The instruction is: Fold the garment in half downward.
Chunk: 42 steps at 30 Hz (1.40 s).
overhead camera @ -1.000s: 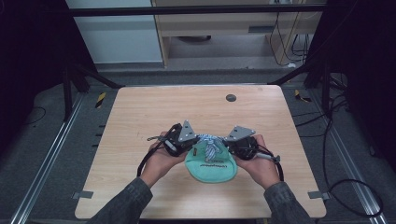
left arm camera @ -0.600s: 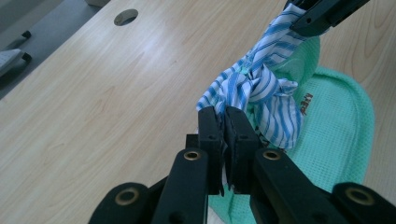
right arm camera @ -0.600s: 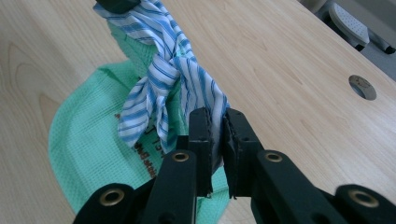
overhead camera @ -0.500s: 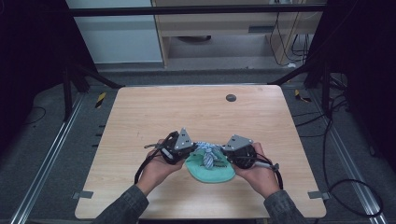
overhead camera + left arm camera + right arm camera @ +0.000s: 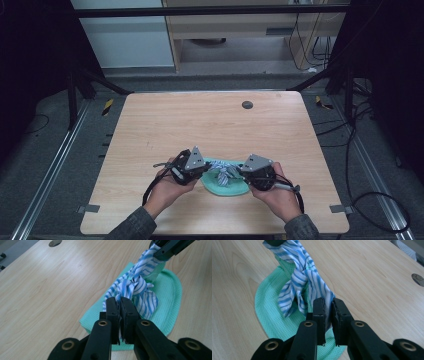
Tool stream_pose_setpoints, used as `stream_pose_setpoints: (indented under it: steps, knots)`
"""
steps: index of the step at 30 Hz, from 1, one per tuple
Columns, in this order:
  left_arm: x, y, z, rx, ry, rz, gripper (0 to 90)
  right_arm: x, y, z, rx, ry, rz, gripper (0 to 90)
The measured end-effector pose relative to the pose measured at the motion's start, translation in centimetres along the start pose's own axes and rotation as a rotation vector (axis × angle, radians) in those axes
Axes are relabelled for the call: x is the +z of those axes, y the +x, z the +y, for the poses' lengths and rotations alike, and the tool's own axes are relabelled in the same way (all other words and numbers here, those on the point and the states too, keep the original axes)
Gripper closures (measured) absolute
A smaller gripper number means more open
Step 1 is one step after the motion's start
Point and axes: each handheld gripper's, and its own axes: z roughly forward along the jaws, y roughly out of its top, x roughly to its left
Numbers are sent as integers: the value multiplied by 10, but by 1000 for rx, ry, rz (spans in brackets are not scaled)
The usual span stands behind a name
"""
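Wooden table, its round grommet near the far edge. Near the front edge lies a green waffle-weave cloth, flat on the table. On it sits a blue-and-white striped cloth, twisted into a knot between the two tools. Left gripper: jaws pressed together, pinching one end of the striped cloth. Right gripper: jaws likewise clamped on the opposite end. Each gripper is held in a hand.
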Motion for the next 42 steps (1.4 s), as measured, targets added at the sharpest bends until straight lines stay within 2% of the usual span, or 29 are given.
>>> stream_pose_setpoints:
  steps: [10,14,18,21,25,28,33,42]
  knots:
    - [1,-4,-8,-17,10,-28,865,0,4,-4,2,12,16,785]
    - [2,-5,-8,-15,5,-22,866,3,4,-5,5,14,29,778]
    - [1,-3,-7,-19,1,-21,866,5,4,-4,17,15,36,705]
    - [0,-3,-6,-20,-7,-20,866,7,3,-5,37,25,52,686]
    - [0,-5,-5,-24,-16,-20,866,8,0,-5,40,34,44,784]
    - [-1,-6,-6,-29,-24,-24,866,4,-3,-2,39,30,32,817]
    - [0,-10,-10,-37,-25,-44,865,1,0,-2,11,40,29,825]
    - [3,-20,-24,-46,-10,-80,863,-2,13,-11,-21,45,40,831]
